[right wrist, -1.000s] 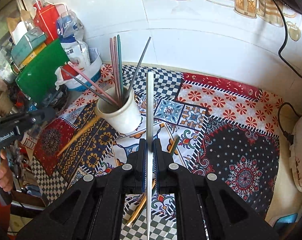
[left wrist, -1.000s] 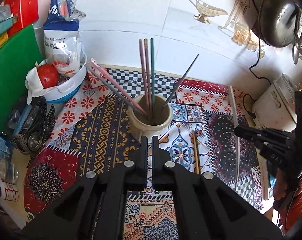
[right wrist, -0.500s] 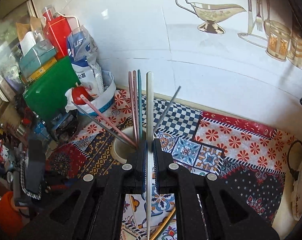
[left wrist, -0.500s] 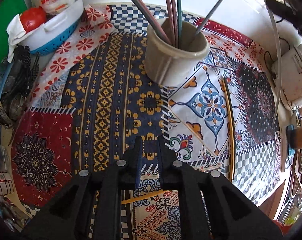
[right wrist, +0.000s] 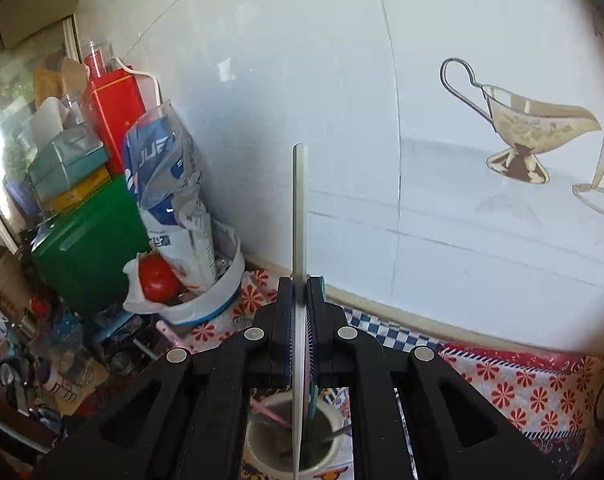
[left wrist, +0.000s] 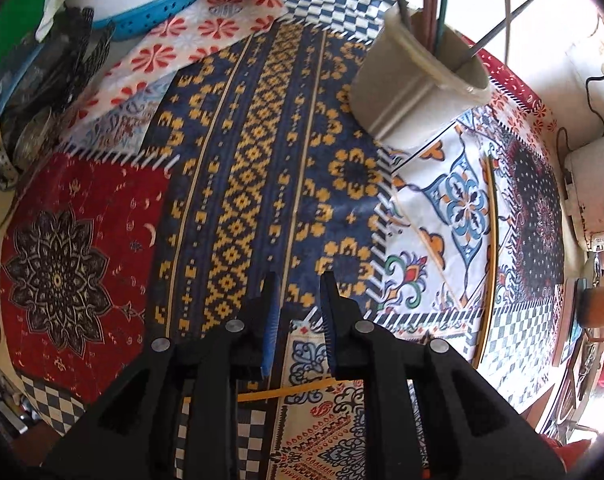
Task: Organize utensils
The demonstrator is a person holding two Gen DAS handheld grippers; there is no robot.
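Showing the left wrist view: the left tongs [left wrist: 298,292], their jaws just opened to a narrow gap with nothing between them, point steeply down at the patterned cloth [left wrist: 238,184] on the desk. A yellow chopstick [left wrist: 286,391] lies loose near the desk's front edge, just below the fingertips; another thin stick [left wrist: 489,264] lies toward the right edge. The beige cup [left wrist: 413,96], near the back edge, already holds several sticks.

Right wrist view: the right tongs [right wrist: 300,292] are clamped on a white chopstick [right wrist: 298,216], whose lower end hangs over the cup's mouth [right wrist: 294,440]. Judged roughly two-thirds done: one stick to drop, two to collect.
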